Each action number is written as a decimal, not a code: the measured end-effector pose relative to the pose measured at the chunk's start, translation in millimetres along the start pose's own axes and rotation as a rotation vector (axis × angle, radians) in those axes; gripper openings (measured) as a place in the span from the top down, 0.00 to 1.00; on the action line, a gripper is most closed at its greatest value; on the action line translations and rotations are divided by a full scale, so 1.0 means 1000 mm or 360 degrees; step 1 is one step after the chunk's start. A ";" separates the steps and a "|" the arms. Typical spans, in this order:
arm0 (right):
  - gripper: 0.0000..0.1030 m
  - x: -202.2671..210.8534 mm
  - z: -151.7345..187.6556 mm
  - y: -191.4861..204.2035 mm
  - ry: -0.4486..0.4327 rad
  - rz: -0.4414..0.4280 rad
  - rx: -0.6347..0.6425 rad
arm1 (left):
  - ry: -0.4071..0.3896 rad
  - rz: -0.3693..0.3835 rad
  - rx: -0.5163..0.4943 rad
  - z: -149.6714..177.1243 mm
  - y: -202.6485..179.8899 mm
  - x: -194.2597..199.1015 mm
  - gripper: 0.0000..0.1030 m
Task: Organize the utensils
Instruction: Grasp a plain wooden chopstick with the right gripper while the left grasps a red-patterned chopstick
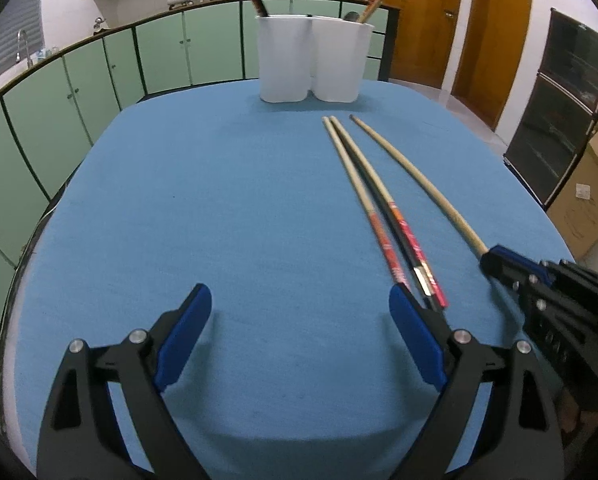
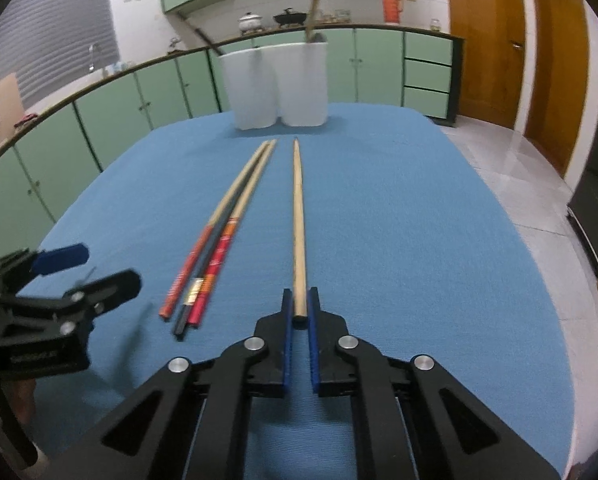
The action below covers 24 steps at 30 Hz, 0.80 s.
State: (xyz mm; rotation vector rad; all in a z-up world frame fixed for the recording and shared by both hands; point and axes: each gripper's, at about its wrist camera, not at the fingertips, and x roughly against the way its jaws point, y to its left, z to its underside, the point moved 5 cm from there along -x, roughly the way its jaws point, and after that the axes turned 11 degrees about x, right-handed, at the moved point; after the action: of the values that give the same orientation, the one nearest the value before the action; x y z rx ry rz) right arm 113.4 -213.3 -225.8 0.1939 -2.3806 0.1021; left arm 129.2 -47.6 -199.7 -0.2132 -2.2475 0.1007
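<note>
A plain wooden chopstick lies on the blue tablecloth, and my right gripper is shut on its near end; it also shows in the left wrist view. Beside it lie several red-handled chopsticks, also seen in the left wrist view. Two white holder cups stand at the far edge with chopsticks in them. My left gripper is open and empty, just left of the red handles.
Green cabinets run behind the table. Wooden doors and a dark cabinet stand to the right, with a cardboard box on the floor.
</note>
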 end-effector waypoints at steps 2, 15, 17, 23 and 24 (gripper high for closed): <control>0.93 0.002 0.002 -0.007 0.0001 0.0014 -0.0022 | 0.0007 0.0013 -0.0014 0.004 -0.005 0.000 0.15; 0.93 0.004 0.009 -0.010 0.0003 0.0013 -0.0035 | 0.0028 -0.0011 -0.0063 0.013 -0.020 -0.013 0.15; 0.93 0.004 0.010 -0.010 0.0003 0.0010 -0.0038 | 0.0022 -0.0026 -0.0065 0.013 -0.019 -0.013 0.16; 0.93 0.005 0.012 -0.010 -0.0002 0.0005 -0.0041 | 0.0005 -0.0064 0.0006 0.009 -0.009 -0.011 0.22; 0.93 0.005 0.012 -0.010 -0.0002 0.0007 -0.0040 | 0.0002 -0.0066 -0.0001 0.009 -0.010 -0.011 0.23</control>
State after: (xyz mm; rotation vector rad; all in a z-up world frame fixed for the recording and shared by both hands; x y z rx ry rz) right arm 103.2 -224.8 -231.2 0.1773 -2.3825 0.0742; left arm 127.9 -59.4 -212.6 -0.1668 -2.2497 0.0773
